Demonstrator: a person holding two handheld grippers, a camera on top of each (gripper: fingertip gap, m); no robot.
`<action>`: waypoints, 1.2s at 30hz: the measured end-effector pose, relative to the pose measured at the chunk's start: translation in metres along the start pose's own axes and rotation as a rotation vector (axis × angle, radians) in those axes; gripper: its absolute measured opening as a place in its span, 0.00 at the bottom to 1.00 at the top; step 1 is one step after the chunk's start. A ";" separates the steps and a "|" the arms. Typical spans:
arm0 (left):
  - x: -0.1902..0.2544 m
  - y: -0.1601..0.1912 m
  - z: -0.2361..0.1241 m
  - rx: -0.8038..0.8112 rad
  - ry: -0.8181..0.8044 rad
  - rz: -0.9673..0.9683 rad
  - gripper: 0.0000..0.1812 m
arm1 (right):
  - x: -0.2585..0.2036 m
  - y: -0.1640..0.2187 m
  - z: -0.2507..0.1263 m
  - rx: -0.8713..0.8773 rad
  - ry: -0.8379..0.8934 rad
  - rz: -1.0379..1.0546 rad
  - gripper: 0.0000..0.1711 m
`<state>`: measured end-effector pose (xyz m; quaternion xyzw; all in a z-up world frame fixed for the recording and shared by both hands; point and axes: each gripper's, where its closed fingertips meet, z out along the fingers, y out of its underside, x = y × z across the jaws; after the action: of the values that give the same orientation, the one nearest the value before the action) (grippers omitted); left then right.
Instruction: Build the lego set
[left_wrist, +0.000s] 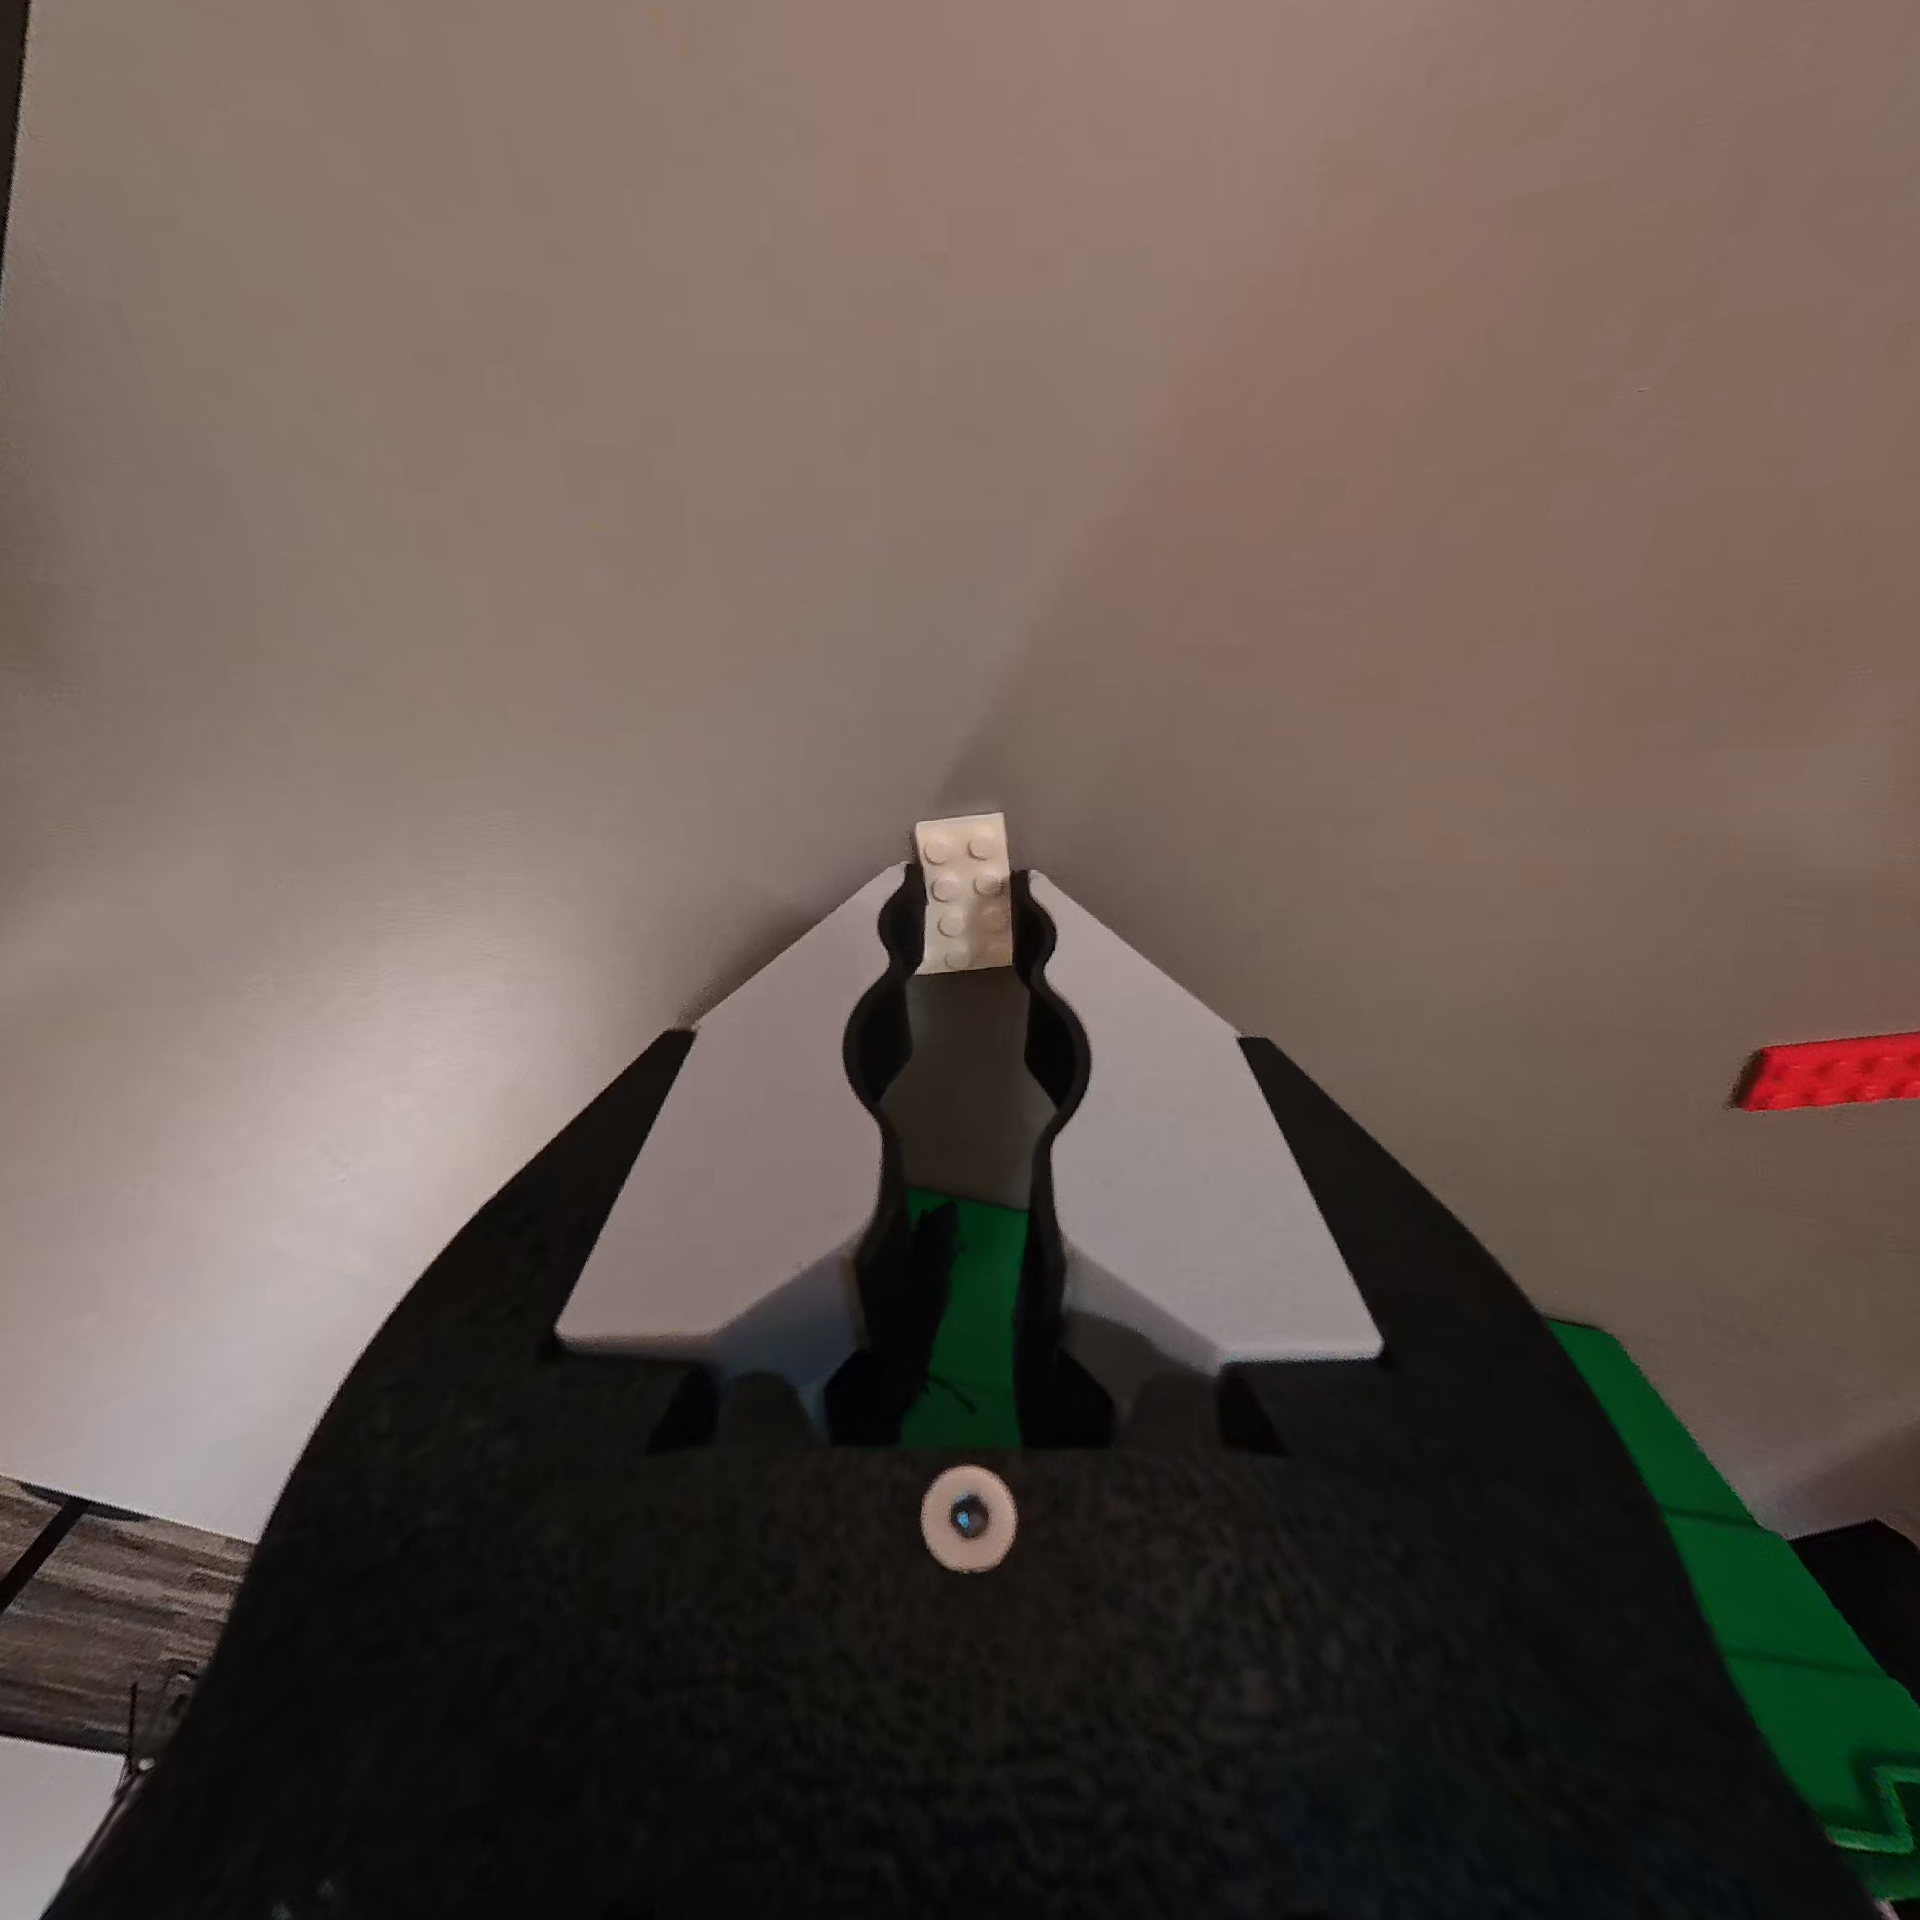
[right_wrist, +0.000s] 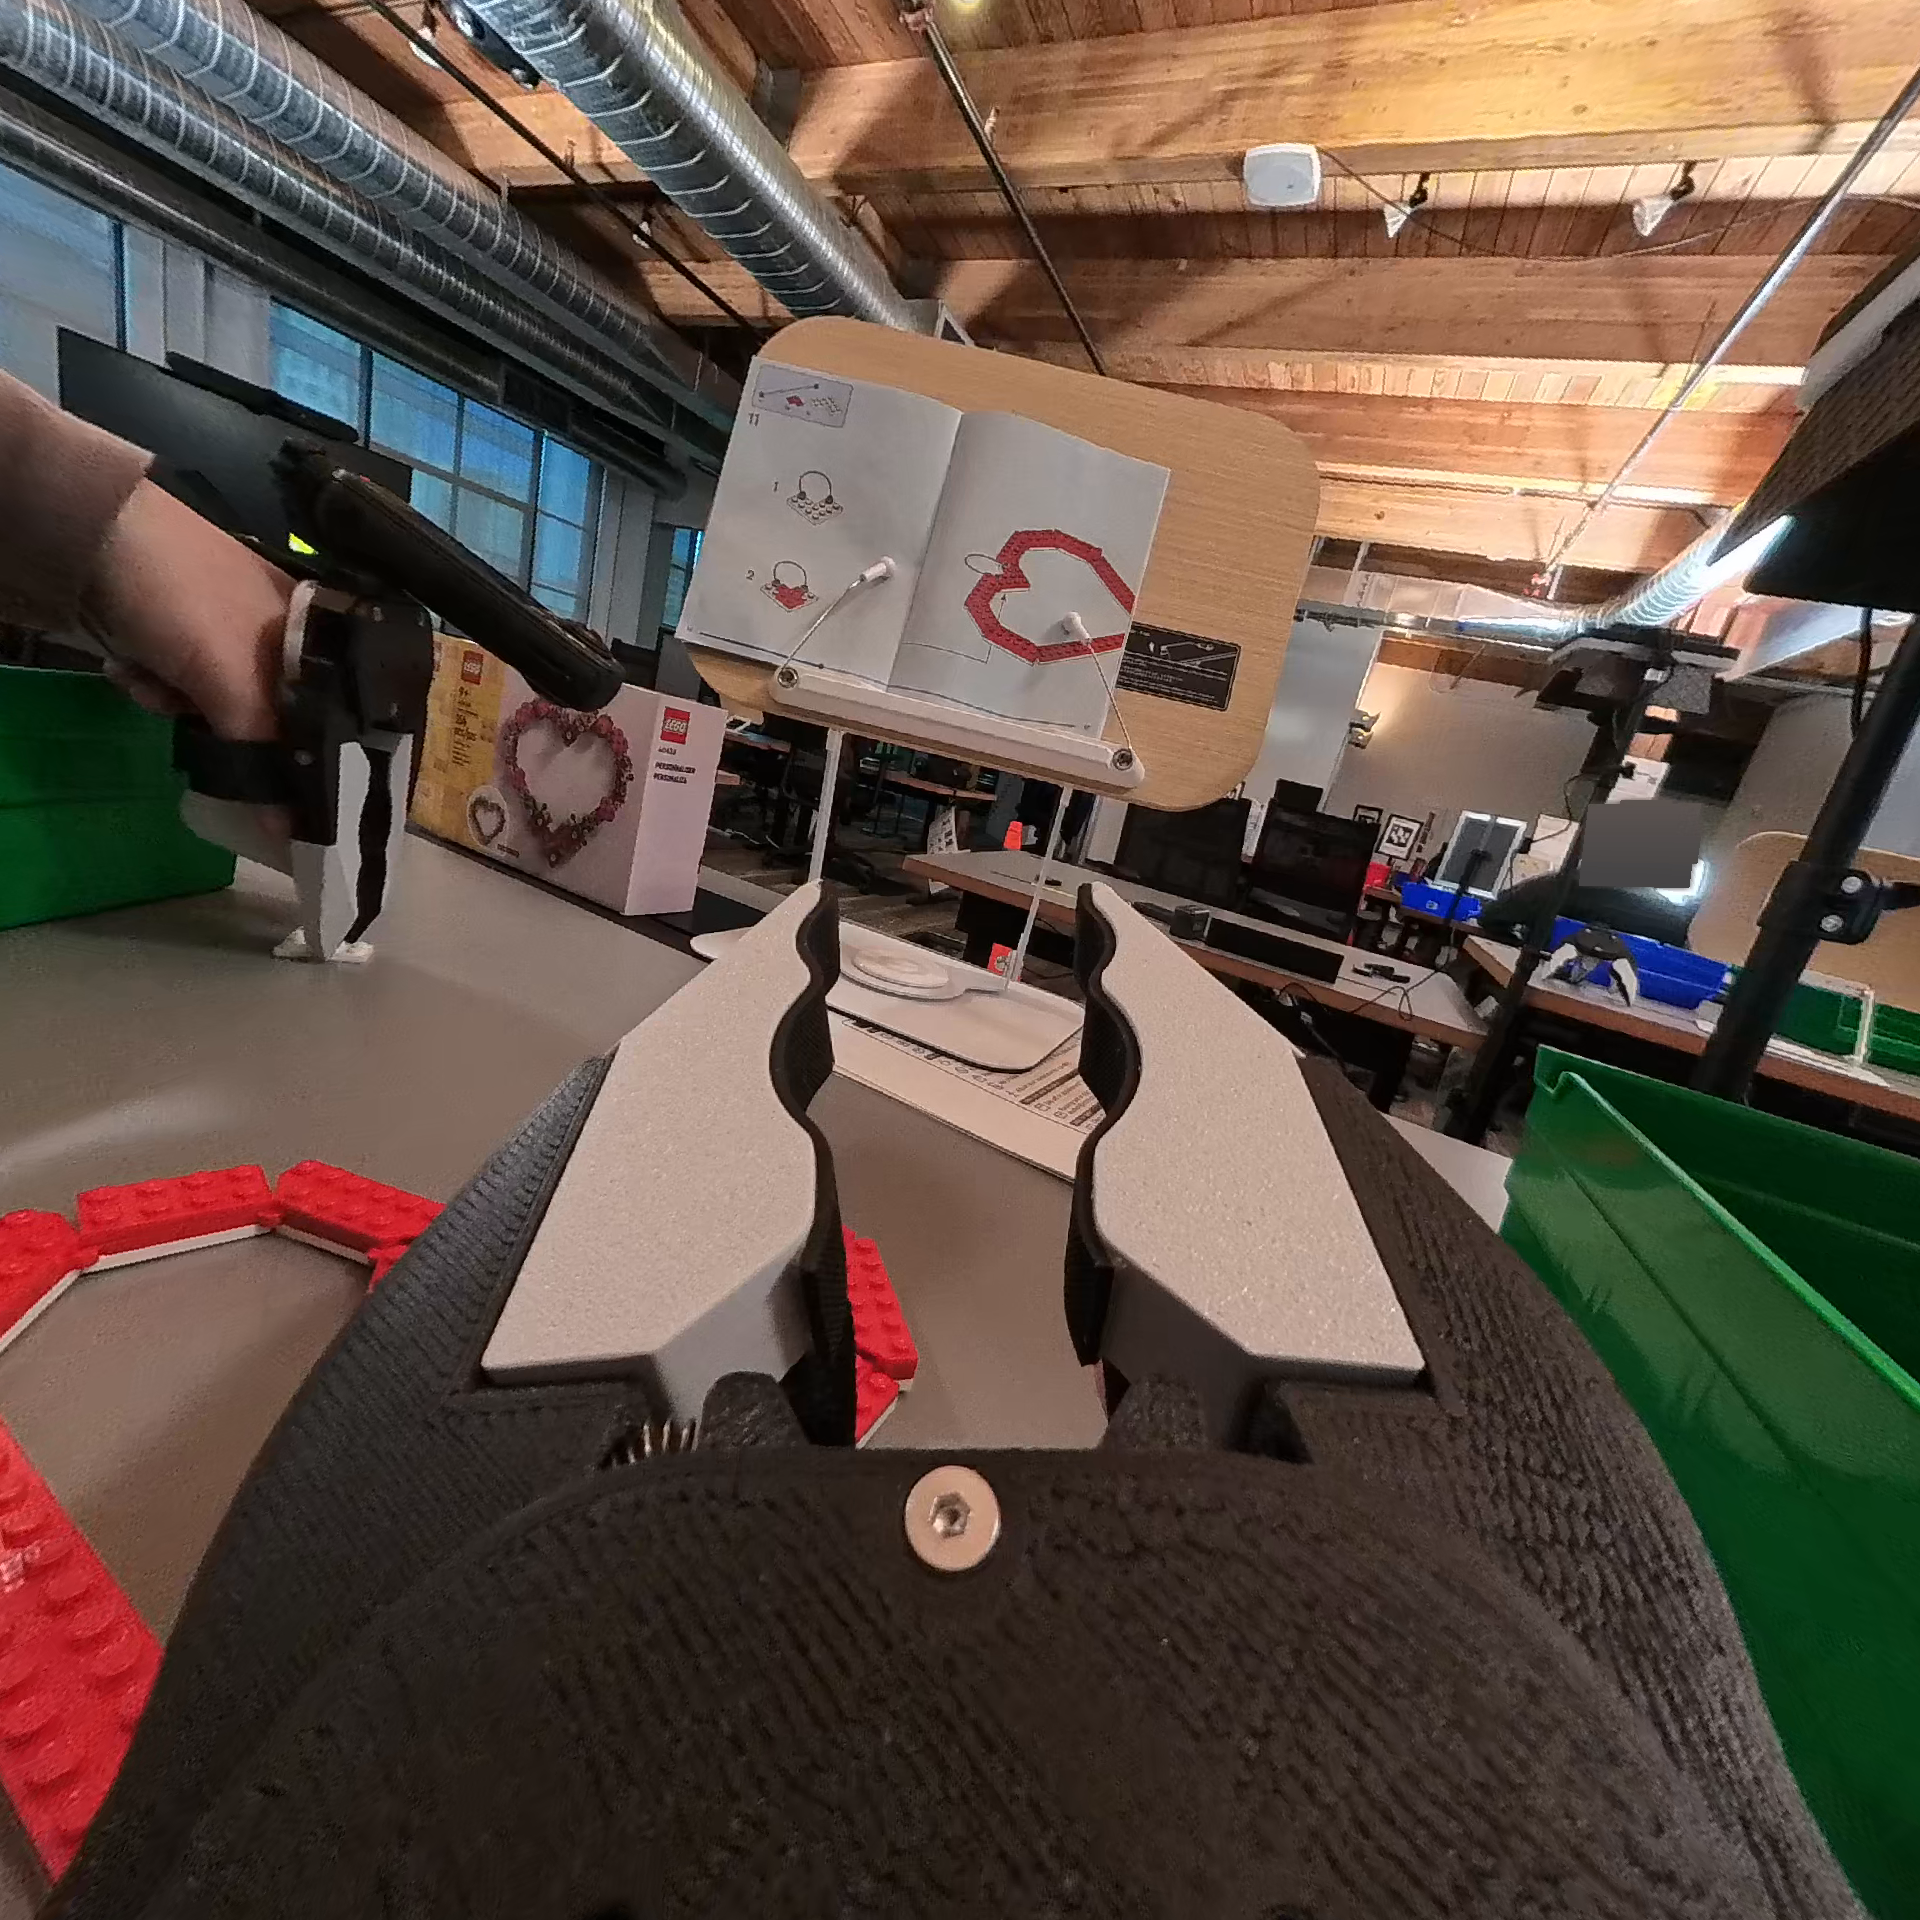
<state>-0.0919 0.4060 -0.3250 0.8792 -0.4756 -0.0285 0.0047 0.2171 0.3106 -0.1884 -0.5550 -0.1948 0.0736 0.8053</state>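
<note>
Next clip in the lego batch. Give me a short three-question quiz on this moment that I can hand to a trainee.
1. True or false: the left gripper has its fingers closed on a white plate.
2. Multiple choice: in the right wrist view, where does the red heart frame lie relative to the right gripper? A) to its left, on the table B) inside the green bin C) on the book stand
3. Short answer: what does the wooden book stand hold?

Key
1. True; the plate sits pinched between the fingertips.
2. A.
3. An open instruction booklet, held by two wire arms.
</note>
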 end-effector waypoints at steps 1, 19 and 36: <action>0.001 -0.002 -0.001 0.012 -0.006 0.003 0.08 | 0.000 0.000 0.000 0.000 0.000 0.000 0.26; 0.163 -0.027 -0.049 0.204 0.140 0.141 0.08 | -0.001 -0.001 0.000 0.001 0.000 -0.003 0.26; 0.155 -0.026 -0.008 0.116 0.112 0.097 0.08 | -0.003 0.000 0.001 -0.002 -0.007 -0.012 0.26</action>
<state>0.0153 0.2906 -0.3251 0.8541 -0.5175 0.0486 -0.0182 0.2143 0.3102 -0.1886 -0.5546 -0.2009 0.0706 0.8044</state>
